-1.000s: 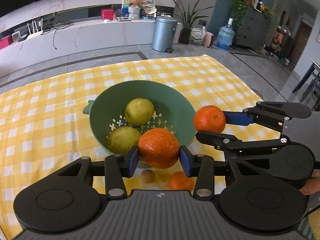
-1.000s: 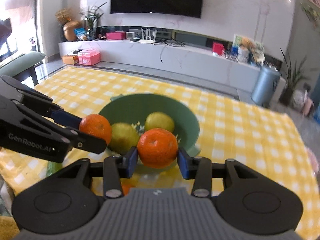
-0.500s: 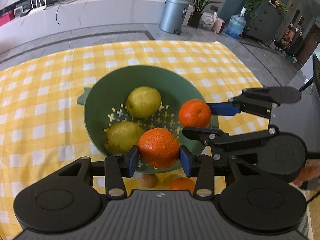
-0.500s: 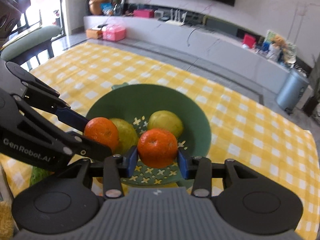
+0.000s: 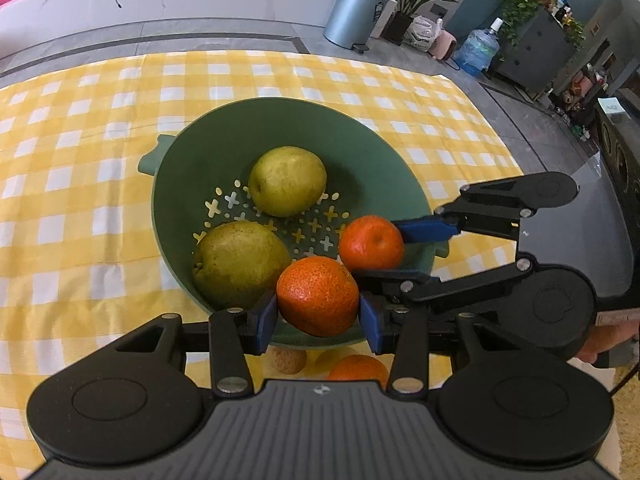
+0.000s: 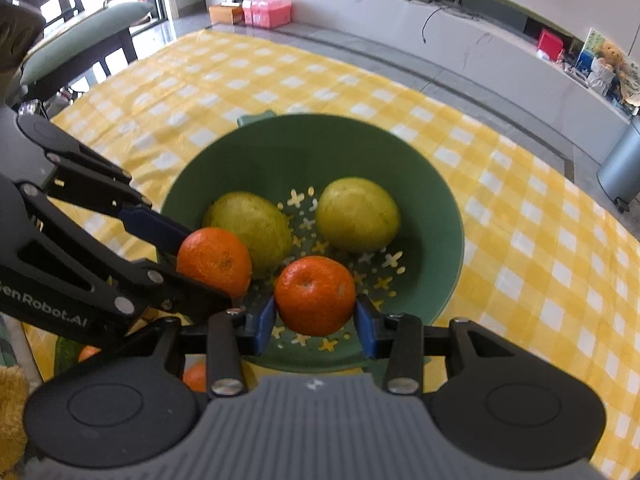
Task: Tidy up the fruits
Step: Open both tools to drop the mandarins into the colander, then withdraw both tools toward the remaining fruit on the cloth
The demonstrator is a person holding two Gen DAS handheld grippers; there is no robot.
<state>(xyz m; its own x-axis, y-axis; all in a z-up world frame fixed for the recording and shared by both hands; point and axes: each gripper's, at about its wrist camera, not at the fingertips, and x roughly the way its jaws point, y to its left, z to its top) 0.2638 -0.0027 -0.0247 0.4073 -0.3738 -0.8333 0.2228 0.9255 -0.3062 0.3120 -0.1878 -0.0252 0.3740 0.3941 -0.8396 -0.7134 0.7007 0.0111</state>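
Note:
A green colander bowl (image 5: 200,160) (image 6: 436,200) sits on the yellow checked cloth with two yellow-green pears (image 5: 287,181) (image 5: 240,263) (image 6: 357,214) (image 6: 250,227) inside. My left gripper (image 5: 318,314) is shut on an orange (image 5: 317,296) over the bowl's near rim. From the right, my right gripper (image 5: 380,244) (image 6: 315,314) reaches in, shut on a second, smaller orange (image 5: 371,242) (image 6: 315,295) above the perforated bottom. In the right wrist view the left gripper (image 6: 208,264) enters from the left with its orange (image 6: 214,261).
Another orange (image 5: 358,365) and a small brown fruit (image 5: 289,359) lie on the cloth (image 5: 60,200) just in front of the bowl, partly hidden by my left gripper. The table edge runs along the right, with floor, a bin (image 5: 356,12) and a water jug (image 5: 478,50) beyond.
Both grippers moved forward and down with their oranges, from in front of and beside the bowl to over its inside. The views tilted further down onto the bowl.

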